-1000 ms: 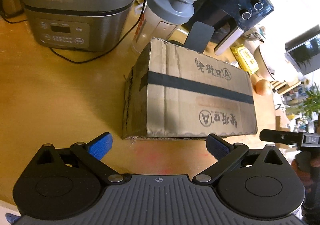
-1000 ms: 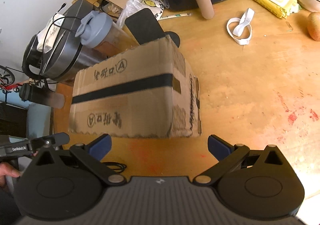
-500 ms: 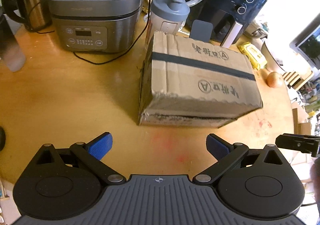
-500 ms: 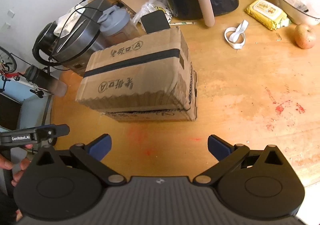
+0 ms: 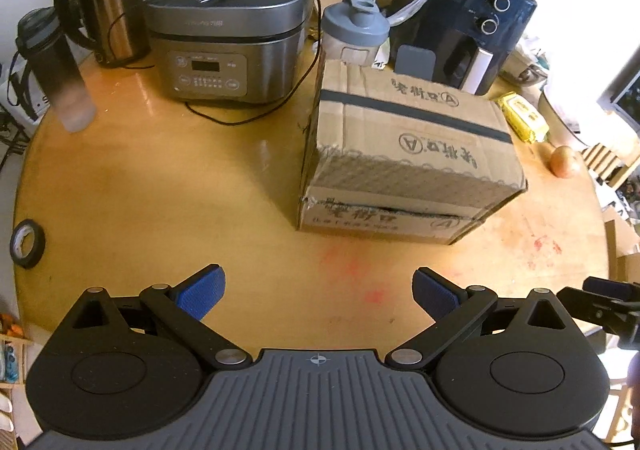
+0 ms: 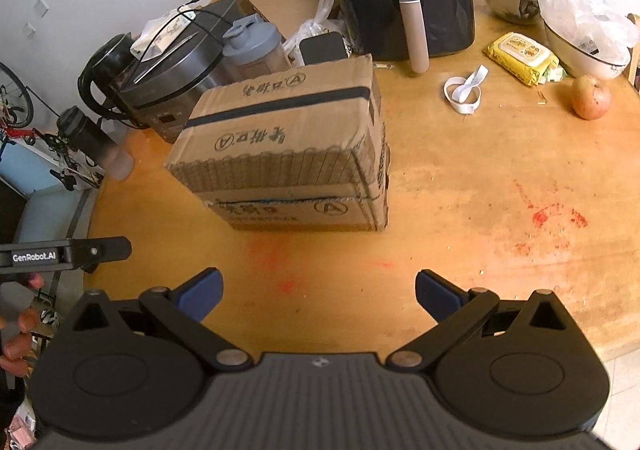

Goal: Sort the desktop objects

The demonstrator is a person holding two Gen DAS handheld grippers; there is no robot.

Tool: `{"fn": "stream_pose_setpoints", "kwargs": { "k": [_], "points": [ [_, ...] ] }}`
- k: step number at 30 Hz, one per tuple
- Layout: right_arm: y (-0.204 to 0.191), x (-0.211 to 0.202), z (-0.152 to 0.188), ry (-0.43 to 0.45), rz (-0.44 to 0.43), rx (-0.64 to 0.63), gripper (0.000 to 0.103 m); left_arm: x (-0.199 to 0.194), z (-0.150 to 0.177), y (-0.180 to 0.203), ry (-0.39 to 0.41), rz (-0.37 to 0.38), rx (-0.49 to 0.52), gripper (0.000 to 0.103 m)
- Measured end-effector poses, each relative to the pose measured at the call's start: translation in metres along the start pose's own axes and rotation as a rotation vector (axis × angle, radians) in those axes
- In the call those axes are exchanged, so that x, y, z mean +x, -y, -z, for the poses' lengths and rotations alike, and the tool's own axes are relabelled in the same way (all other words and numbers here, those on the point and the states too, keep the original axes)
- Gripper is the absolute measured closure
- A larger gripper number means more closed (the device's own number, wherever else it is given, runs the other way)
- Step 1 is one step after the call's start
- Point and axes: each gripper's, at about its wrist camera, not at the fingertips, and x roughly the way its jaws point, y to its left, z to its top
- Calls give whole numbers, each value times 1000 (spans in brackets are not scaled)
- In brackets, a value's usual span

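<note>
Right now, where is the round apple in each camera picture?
Left wrist view: the apple sits at the far right edge of the table, right of the cardboard box.
Right wrist view: the apple sits upper right, just below the yellow wipes pack.
Shared landmark: the yellow wipes pack lies just behind the apple in both views.

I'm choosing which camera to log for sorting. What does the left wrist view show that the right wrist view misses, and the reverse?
Only the left wrist view shows the tape roll at the table edge. Only the right wrist view shows the white strap, the bowls under plastic bags and a bicycle. Both show the cardboard box, rice cooker, shaker bottle, air fryer, wipes pack and apple.
</note>
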Motion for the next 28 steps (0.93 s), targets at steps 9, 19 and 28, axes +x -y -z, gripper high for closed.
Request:
{"fn": "stream_pose_setpoints", "kwargs": {
  "k": [9,19,28],
  "points": [
    [3,-3,9,-11,-4,7,0,-3,9,1,-3,-8,-11,0],
    [4,-3,16,-18,-8,7,0,-2,12,4,-16,-28,-13,0],
    [6,-3,19,-25,-11,8,0,0,14,5,-25,-36,-20,0]
  ]
}}
